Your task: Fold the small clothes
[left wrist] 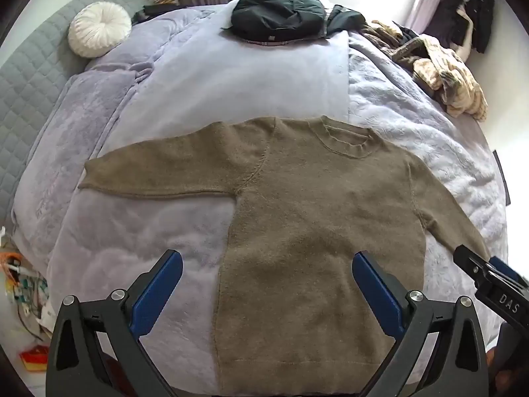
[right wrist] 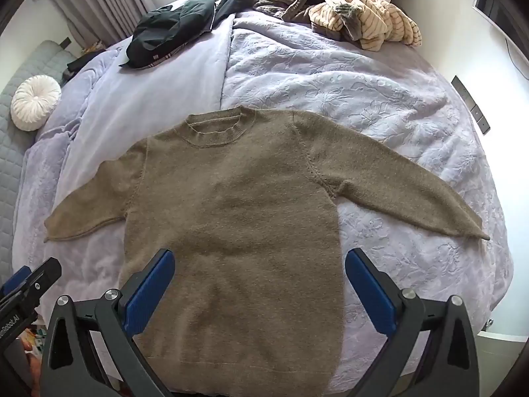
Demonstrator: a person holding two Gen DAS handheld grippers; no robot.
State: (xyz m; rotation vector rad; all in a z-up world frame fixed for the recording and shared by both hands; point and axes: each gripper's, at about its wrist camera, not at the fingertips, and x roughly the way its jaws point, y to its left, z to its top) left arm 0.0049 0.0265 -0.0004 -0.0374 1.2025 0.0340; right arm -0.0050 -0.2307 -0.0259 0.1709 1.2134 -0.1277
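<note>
An olive-brown knit sweater (left wrist: pixel 314 225) lies flat, face up, on the lilac bed cover, both sleeves spread out and the neck at the far side. It fills the middle of the right wrist view (right wrist: pixel 231 218) too. My left gripper (left wrist: pixel 266 264) is open and empty, hovering above the sweater's left body edge near the hem. My right gripper (right wrist: pixel 259 261) is open and empty, above the sweater's lower body. The right gripper also shows at the right edge of the left wrist view (left wrist: pixel 489 281); the left gripper shows at the left edge of the right wrist view (right wrist: pixel 29 284).
A dark green jacket (left wrist: pixel 277 16) lies at the far side of the bed. A pile of beige striped and brown clothes (left wrist: pixel 443 76) sits at the far right. A white round cushion (left wrist: pixel 99 29) rests by the grey headboard (left wrist: pixel 29 76). Clutter lies on the floor (left wrist: pixel 26 297) left of the bed.
</note>
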